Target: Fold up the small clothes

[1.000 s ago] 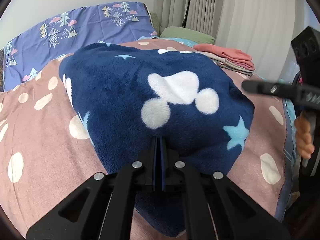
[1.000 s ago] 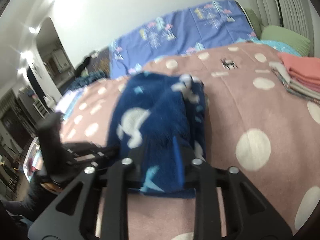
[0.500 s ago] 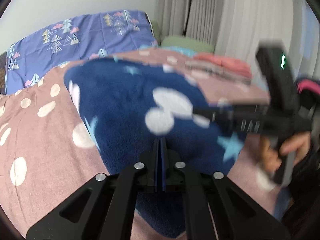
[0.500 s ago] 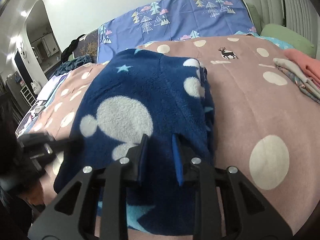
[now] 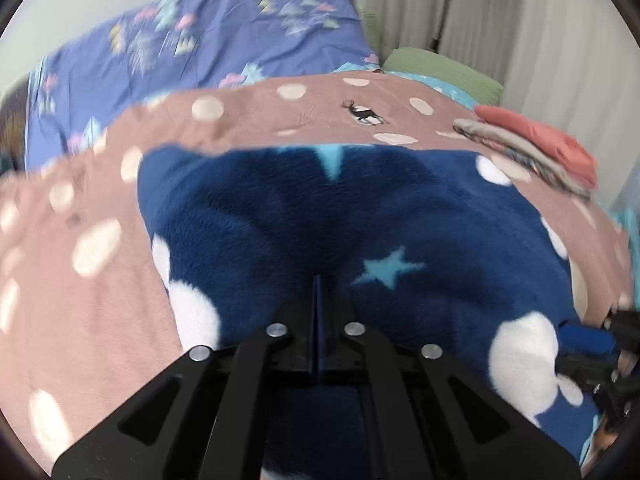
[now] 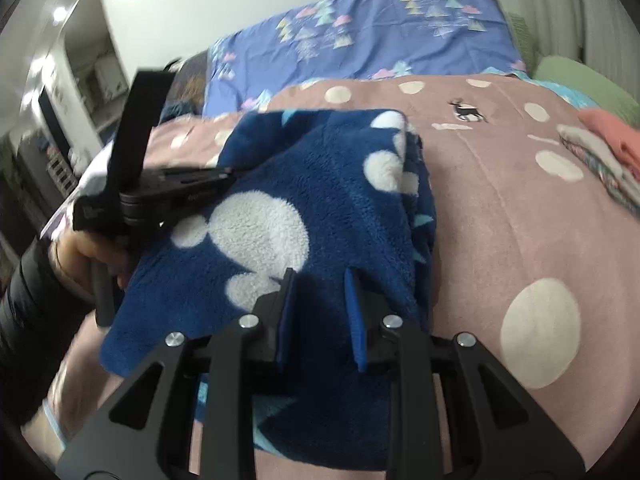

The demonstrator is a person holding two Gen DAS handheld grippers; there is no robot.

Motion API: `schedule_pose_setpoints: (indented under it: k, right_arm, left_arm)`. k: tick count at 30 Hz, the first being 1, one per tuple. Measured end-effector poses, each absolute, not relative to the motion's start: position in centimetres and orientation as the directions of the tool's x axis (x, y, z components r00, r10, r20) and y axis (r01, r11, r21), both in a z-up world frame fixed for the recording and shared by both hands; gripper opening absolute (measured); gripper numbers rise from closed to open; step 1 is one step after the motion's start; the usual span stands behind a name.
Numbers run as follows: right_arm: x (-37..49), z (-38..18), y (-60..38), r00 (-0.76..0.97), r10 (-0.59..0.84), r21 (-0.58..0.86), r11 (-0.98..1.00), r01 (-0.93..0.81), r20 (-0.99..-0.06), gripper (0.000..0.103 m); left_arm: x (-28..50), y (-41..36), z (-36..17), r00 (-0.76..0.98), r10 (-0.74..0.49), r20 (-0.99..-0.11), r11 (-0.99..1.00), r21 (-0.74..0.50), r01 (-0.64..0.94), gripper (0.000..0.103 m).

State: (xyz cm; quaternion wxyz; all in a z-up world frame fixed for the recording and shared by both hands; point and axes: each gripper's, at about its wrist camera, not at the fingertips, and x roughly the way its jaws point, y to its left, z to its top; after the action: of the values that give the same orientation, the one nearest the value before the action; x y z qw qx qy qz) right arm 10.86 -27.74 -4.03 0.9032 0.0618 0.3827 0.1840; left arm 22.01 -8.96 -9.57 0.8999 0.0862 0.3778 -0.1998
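Note:
A navy fleece garment (image 5: 400,220) with white blobs and pale stars lies folded on the pink dotted bedspread (image 5: 80,300). My left gripper (image 5: 318,280) is shut, pads together in a thin line, its tip low over the fleece. In the right wrist view the left gripper (image 6: 230,172) touches the left edge of the garment (image 6: 328,184); a pinch on cloth is not visible. My right gripper (image 6: 320,276) stands slightly open over the garment's near part, both pad faces bare and fleece beneath. It also shows as the right gripper (image 5: 562,354) at the garment's right edge.
A stack of folded clothes (image 5: 540,148) topped by a coral piece sits at the right of the bed. A purple tree-print quilt (image 5: 200,52) and a green pillow (image 5: 440,72) lie at the head. A hand (image 6: 80,256) in a dark sleeve holds the left gripper.
The left gripper has swept in from the lower left to the garment's left edge. Fleece that was bunched up at the right gripper a second ago now lies flat under it.

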Motion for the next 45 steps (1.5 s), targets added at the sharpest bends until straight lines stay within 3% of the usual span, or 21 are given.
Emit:
schedule_pose_setpoints:
  k: [3, 7, 10, 13, 14, 16, 19, 26, 30, 36, 38, 40, 42, 45]
  right_arm:
    - [11.8, -0.7, -29.2, 0.627, 0.441, 0.325, 0.897, -0.298, -0.642, 0.027]
    - [13.7, 3.4, -27.6, 0.717, 0.393, 0.176, 0.916, -0.361, -0.575, 0.034]
    - [17.2, 3.8, -25.6, 0.693, 0.415, 0.158, 0.901, -0.405, -0.589, 0.034]
    - [20.6, 1.9, -24.2, 0.685, 0.348, 0.09, 0.919, -0.383, -0.64, 0.037]
    - [22.2, -0.3, -24.1, 0.662, 0.283, 0.061, 0.939, -0.337, -0.694, 0.039]
    - [24.7, -5.0, -24.9, 0.58, 0.282, 0.115, 0.945, -0.307, -0.764, 0.039]
    - [25.3, -7.0, -27.2, 0.571, 0.381, 0.263, 0.923, -0.282, -0.727, 0.039]
    - [24.1, -6.2, -25.1, 0.645, 0.292, 0.117, 0.947, -0.301, -0.706, 0.041]
    - [20.1, -2.9, -27.5, 0.677, 0.272, 0.136, 0.959, -0.248, -0.683, 0.041]
    - [11.0, 0.3, -29.1, 0.637, 0.466, 0.262, 0.882, -0.392, -0.614, 0.04]
    - [10.7, -2.7, -28.5, 0.56, 0.441, 0.269, 0.891, -0.365, -0.702, 0.049]
    - [11.8, -7.3, -28.5, 0.509, 0.406, 0.286, 0.91, -0.299, -0.759, 0.058]
    - [11.6, -7.6, -29.4, 0.533, 0.414, 0.315, 0.91, -0.271, -0.738, 0.064]
    - [10.1, -6.7, -32.0, 0.532, 0.456, 0.433, 0.884, -0.178, -0.713, 0.069]
  left_arm:
    - [21.6, -8.7, -7.3, 0.638, -0.309, -0.705, 0.888, 0.026, 0.459, 0.0]
    - [23.1, -5.7, -2.6, 0.66, -0.425, -0.619, 0.892, -0.161, 0.423, 0.003]
    - [24.9, -5.1, -1.5, 0.692, -0.398, -0.603, 0.908, -0.148, 0.393, 0.008]
    - [27.5, -4.8, -3.5, 0.672, -0.338, -0.659, 0.925, -0.1, 0.367, 0.01]
    - [28.6, -4.7, -5.0, 0.657, -0.306, -0.689, 0.933, -0.079, 0.352, 0.01]
    - [30.6, -4.3, -8.6, 0.617, -0.273, -0.738, 0.936, -0.057, 0.346, 0.01]
    - [30.8, -4.3, -11.2, 0.65, -0.295, -0.701, 0.937, -0.078, 0.341, 0.009]
    - [29.8, -4.2, -10.2, 0.685, -0.258, -0.681, 0.945, -0.03, 0.327, 0.007]
    - [25.7, -4.0, -6.0, 0.707, -0.268, -0.654, 0.945, -0.036, 0.325, 0.024]
    - [14.1, -4.8, -1.9, 0.697, -0.465, -0.546, 0.835, -0.008, 0.55, 0.035]
    - [12.8, -6.2, -3.7, 0.632, -0.494, -0.597, 0.799, -0.023, 0.602, 0.037]
    - [13.1, -8.5, -7.7, 0.602, -0.426, -0.675, 0.795, 0.039, 0.605, 0.038]
    - [12.0, -10.7, -10.0, 0.675, -0.356, -0.645, 0.778, 0.196, 0.597, 0.037]
    - [12.2, -11.5, -8.7, 0.665, -0.31, -0.68, 0.808, 0.18, 0.561, 0.037]
